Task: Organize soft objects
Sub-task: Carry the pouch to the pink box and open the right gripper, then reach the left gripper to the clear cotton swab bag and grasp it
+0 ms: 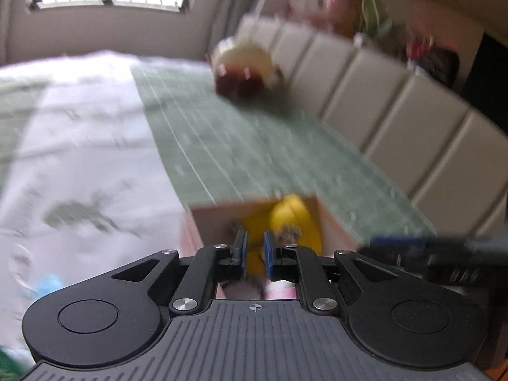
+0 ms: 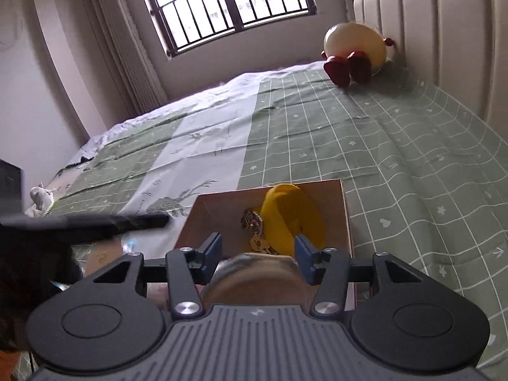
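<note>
Both grippers hang over an open brown cardboard box [image 2: 344,209] standing on the near part of a bed with a green checked and white sheet [image 2: 397,146]. On the right gripper [image 2: 257,252] the blue pads stand apart, and a rounded grey-brown soft thing [image 2: 254,277] sits between them close to the camera; whether the pads press on it I cannot tell. On the left gripper [image 1: 255,250] the pads are drawn nearly together with only a narrow slit, and nothing seems caught in it, though that view is smeared by motion.

Inside the box lie a yellow plush toy [image 2: 285,219] and, just left of it, a small brown speckled soft piece [image 2: 252,219]. Far off, by the padded cream headboard [image 2: 444,31], sits a round cream plush with dark red feet [image 2: 355,46], well apart from the box.

What could go wrong, in my judgement: if the grey-brown thing is let go while it sits near the box's near wall, it may catch the rim and tumble onto the sheet. The two grippers are also close together over one small opening, so they could knock each other or shove the light box.

Count: one box, two soft things plainly inside it, one between the right pads, one cream plush on the bed. More toys [image 1: 317,0] sit behind the headboard, too blurred to number.
</note>
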Demonstrator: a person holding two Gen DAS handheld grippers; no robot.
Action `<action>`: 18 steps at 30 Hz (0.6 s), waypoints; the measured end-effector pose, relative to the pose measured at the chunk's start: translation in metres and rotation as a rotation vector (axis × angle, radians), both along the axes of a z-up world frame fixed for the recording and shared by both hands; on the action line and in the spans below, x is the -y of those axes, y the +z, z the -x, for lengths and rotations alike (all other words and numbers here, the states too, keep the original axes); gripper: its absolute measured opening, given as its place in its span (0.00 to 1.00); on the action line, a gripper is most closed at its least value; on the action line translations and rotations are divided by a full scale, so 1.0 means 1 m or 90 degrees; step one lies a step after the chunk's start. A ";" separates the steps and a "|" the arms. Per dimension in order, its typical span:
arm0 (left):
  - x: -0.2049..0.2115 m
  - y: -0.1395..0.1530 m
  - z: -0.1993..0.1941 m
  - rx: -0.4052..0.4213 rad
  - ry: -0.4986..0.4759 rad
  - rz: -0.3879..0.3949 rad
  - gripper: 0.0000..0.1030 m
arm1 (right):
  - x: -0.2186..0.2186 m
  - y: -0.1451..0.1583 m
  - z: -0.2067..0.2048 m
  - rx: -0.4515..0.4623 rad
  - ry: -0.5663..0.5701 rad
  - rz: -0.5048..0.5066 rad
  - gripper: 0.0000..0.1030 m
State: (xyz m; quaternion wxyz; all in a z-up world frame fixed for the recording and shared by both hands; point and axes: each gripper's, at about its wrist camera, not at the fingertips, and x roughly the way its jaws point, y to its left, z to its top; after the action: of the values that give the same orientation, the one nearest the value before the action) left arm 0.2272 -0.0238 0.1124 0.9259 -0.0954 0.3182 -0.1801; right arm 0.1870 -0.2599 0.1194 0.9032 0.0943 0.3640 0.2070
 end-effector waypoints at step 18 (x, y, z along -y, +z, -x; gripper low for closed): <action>-0.151 -0.024 0.213 0.043 0.243 -0.068 0.14 | -0.089 -0.023 0.076 0.038 -0.002 0.071 0.66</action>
State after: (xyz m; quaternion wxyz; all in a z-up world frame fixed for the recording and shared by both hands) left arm 0.0144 0.1274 0.0880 0.9570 -0.0992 0.2723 0.0129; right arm 0.1108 -0.1709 0.0968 0.9177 0.0385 0.3479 0.1879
